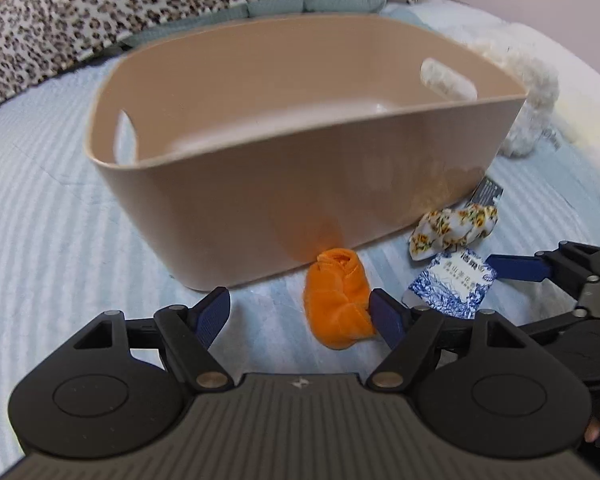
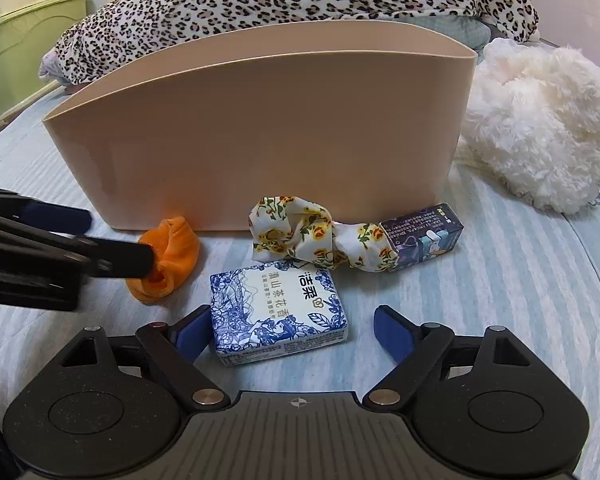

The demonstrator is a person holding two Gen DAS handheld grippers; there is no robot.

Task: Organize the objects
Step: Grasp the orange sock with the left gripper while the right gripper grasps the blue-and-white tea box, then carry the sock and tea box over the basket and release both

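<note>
1. Left wrist view has the left gripper (image 1: 300, 312) spread wide and low over the pale blue striped bedsheet (image 1: 40, 200), holding nothing. The crumpled orange fabric sock (image 1: 338, 304) lies just ahead and off to the right of centre, its near end touching the right finger's blue pad (image 1: 386, 314).
2. So the sock isn't centred between the fingers. Its long axis runs roughly away from the camera toward the tall beige plastic bin with handle cutouts (image 1: 300, 184), far end right at the bin's base. Likely the gripper needs a nudge rightward before closing.
3. Over on the right wrist view, the right gripper (image 2: 294, 330) is also spread and empty. The blue-and-white printed tissue pack (image 2: 278, 316) sits between its fingers, pushed toward the left pad (image 2: 190, 330), with open sheet before the right one.
4. The pack lies skewed, long side running left-right across the opening, so it looks like a wide bite.
5. The floral scrunchie-like cloth (image 2: 316, 236) and small dark purple carton (image 2: 422, 236) sit beyond, by the bin wall. Right gripper is nearer those; left is nearer the sock.
</note>
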